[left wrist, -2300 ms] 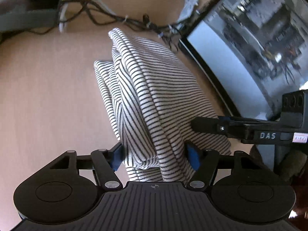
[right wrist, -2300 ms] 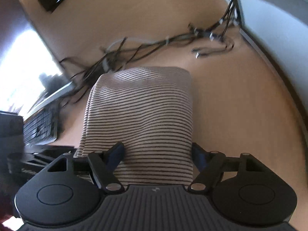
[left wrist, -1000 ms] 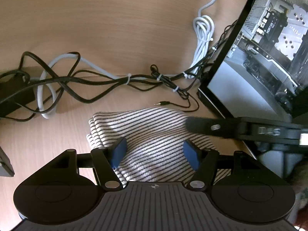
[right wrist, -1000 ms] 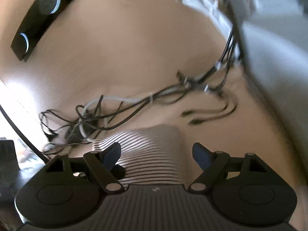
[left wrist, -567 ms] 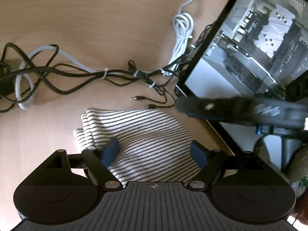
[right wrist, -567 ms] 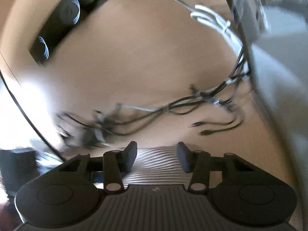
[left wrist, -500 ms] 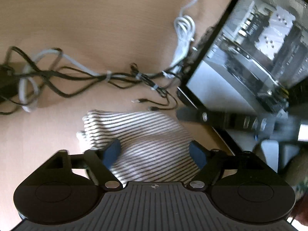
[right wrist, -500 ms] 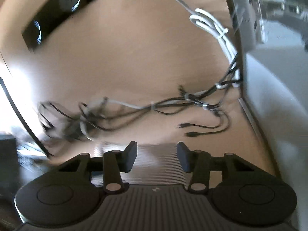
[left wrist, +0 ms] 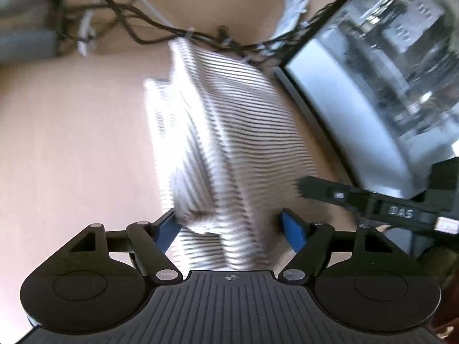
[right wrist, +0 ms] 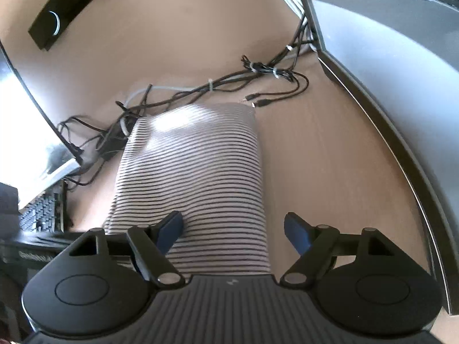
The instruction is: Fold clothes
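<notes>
Striped garment (right wrist: 195, 177) folded on the desk (right wrist: 330, 172), both grippers spread over its near end.

Left gripper (left wrist: 229, 225) straddles blurred stacked folds; right gripper (right wrist: 233, 229), jaws just reopening, shows smooth top, cables (right wrist: 258, 71) beyond.

The table (right wrist: 330, 154) is light brown wood. A folded striped shirt (right wrist: 198, 177) lies flat on it in the middle. Behind the shirt, a bunch of black and white wires (right wrist: 258, 70) runs across the table, and two small plugs (right wrist: 258, 100) lie just beside the shirt's far corner. A long black box (right wrist: 68, 5) sits far back. A big computer case (right wrist: 396, 66) stands on the right. A keyboard (right wrist: 43, 212) sits on the left.
</notes>
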Available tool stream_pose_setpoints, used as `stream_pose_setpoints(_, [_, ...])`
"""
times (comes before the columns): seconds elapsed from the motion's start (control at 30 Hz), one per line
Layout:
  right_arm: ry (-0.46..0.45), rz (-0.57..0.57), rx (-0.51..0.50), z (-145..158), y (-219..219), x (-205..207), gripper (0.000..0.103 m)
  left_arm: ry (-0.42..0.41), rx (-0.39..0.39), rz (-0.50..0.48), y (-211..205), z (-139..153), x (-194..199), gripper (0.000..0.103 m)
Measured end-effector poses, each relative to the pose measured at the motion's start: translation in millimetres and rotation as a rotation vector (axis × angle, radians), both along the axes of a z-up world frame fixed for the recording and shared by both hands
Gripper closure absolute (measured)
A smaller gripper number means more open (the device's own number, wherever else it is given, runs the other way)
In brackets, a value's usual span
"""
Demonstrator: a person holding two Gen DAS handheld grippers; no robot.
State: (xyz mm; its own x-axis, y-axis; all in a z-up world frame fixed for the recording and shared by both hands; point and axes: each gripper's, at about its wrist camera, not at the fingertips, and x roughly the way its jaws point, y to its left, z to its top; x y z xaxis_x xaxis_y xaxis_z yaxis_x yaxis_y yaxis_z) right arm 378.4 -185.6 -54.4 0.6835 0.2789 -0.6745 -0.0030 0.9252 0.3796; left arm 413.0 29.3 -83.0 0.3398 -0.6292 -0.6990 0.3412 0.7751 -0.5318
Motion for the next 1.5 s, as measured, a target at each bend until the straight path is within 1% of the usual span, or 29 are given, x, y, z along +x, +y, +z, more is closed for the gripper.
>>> stream_pose_setpoints(0.03, [-0.012,0.011,-0.003,3,2,-1,0.026,-0.003,-0.043,-0.015,-2,0,0,0.024])
stream_pose_setpoints(0.07, [-0.027,0.023,-0.032,6,6,-2,0.026,-0.006,-0.087,-0.031,-4,0,1,0.024])
stream_pose_setpoints(0.1, [-0.046,0.038,-0.088,10,13,-1,0.027,-0.008,-0.129,-0.046,-6,0,1,0.024])
stream_pose_setpoints(0.17, [-0.072,0.067,-0.184,15,25,1,0.028,-0.013,-0.101,-0.035,-6,-3,2,0.028])
stream_pose_setpoints(0.2, [-0.068,0.079,-0.205,12,29,2,0.027,-0.01,-0.063,-0.011,-4,-6,2,0.028])
stream_pose_setpoints(0.27, [-0.066,0.105,-0.257,8,37,1,0.025,-0.009,-0.028,0.03,4,-2,0,0.028])
stream_pose_setpoints(0.37, [-0.109,0.164,-0.419,-2,58,-10,0.022,-0.103,0.027,0.057,8,20,-8,0.024])
stream_pose_setpoints(0.4, [-0.118,0.173,-0.451,-4,62,-12,0.022,-0.134,0.046,0.066,9,27,-10,0.022])
stream_pose_setpoints(0.43, [-0.119,0.172,-0.46,-3,63,-13,0.022,-0.17,0.094,0.067,5,31,-9,0.021])
stream_pose_setpoints(0.5, [-0.121,0.17,-0.478,-3,66,-15,0.022,-0.197,0.183,0.065,-2,26,0,0.022])
stream_pose_setpoints(0.53, [-0.118,0.168,-0.476,0,66,-15,0.022,-0.184,0.197,0.07,-2,21,4,0.019])
stream_pose_setpoints(0.57, [-0.114,0.169,-0.452,4,64,-16,0.021,-0.171,0.21,0.076,-1,16,8,0.017])
stream_pose_setpoints(0.6, [-0.114,0.176,-0.418,9,62,-18,0.016,-0.158,0.224,0.081,-1,11,11,0.015])
stream_pose_setpoints(0.63, [-0.113,0.188,-0.409,10,62,-20,0.013,-0.165,0.233,0.079,-1,11,11,0.013])
stream_pose_setpoints(0.67, [-0.11,0.206,-0.429,7,66,-22,0.009,-0.171,0.242,0.077,-1,11,11,0.013])
stream_pose_setpoints(0.77, [-0.09,0.253,-0.514,-6,78,-25,0.009,-0.179,0.253,0.07,1,8,8,0.01])
stream_pose_setpoints(0.8, [-0.091,0.257,-0.517,-6,78,-25,0.009,-0.174,0.247,0.074,3,8,8,0.01])
stream_pose_setpoints(0.83, [-0.099,0.251,-0.477,1,72,-25,0.009,-0.168,0.241,0.078,5,7,8,0.01])
stream_pose_setpoints(0.93, [-0.134,0.204,-0.311,34,47,-18,0.008,-0.17,0.236,0.084,5,7,7,0.01])
stream_pose_setpoints(1.0, [-0.154,0.172,-0.246,51,33,-2,0.0,-0.164,0.224,0.096,7,6,5,0.01])
stream_pose_setpoints(1.03, [-0.159,0.163,-0.244,55,32,11,0.0,-0.162,0.217,0.102,8,6,5,0.01])
stream_pose_setpoints(1.13, [-0.163,0.152,-0.323,56,42,54,0.0,-0.153,0.205,0.112,10,5,5,0.01])
stream_pose_setpoints(1.17, [-0.13,0.164,-0.368,48,50,71,0.0,-0.153,0.208,0.111,10,5,5,0.01])
stream_pose_setpoints(1.23, [-0.005,0.197,-0.459,24,71,106,0.0,-0.164,0.224,0.107,9,7,5,0.009])
stream_pose_setpoints(1.27, [0.026,0.212,-0.492,13,79,118,0.0,-0.172,0.235,0.107,9,7,5,0.009])
stream_pose_setpoints(1.3, [0.022,0.225,-0.511,4,85,122,0.0,-0.18,0.245,0.107,9,8,6,0.009])
stream_pose_setpoints(1.33, [0.016,0.227,-0.519,-2,89,125,0.0,-0.187,0.256,0.106,9,8,6,0.009])
stream_pose_setpoints(1.4, [0.028,0.196,-0.472,0,85,125,0.0,-0.183,0.258,0.106,12,8,8,0.009])
stream_pose_setpoints(1.5, [0.012,0.14,-0.399,10,68,106,0.0,-0.188,0.258,0.09,13,7,9,0.008])
